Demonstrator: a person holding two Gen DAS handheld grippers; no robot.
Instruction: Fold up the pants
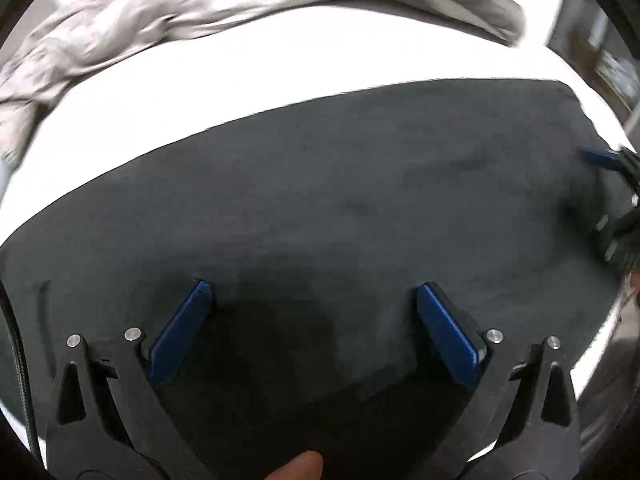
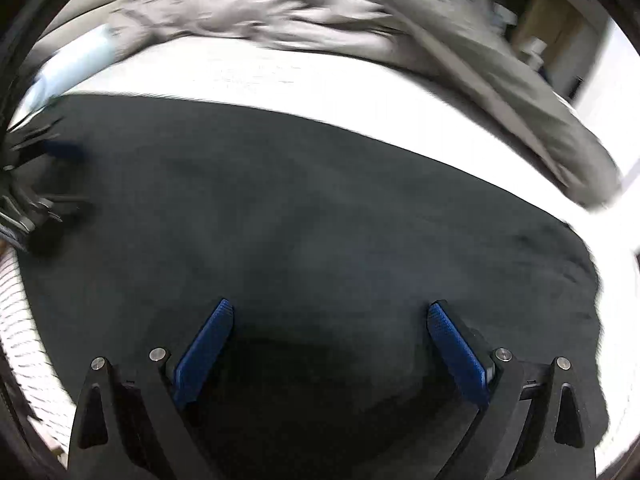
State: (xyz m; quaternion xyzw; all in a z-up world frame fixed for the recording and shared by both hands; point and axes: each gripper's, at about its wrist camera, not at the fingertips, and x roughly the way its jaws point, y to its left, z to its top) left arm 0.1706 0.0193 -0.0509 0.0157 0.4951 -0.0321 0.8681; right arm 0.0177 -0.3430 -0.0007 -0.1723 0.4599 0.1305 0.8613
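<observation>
Both grippers, left gripper (image 1: pixel 312 300) and right gripper (image 2: pixel 330 320), hovered spread, pinching nothing, over flat dark charcoal fabric pants (image 1: pixel 340 200). Smoothing seemed finished; next, pinching an edge for another fold.

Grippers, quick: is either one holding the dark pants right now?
Left gripper: open, holding nothing, above the dark pants.
Right gripper: open, holding nothing, also above the pants.

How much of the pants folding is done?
The dark pants already lie flat on the white bed, looking like a neat rectangle, so some folding seems done. Nothing is in hand: the left gripper and right gripper are open above them. Further folds may remain. The grey blanket lies beyond.
</observation>
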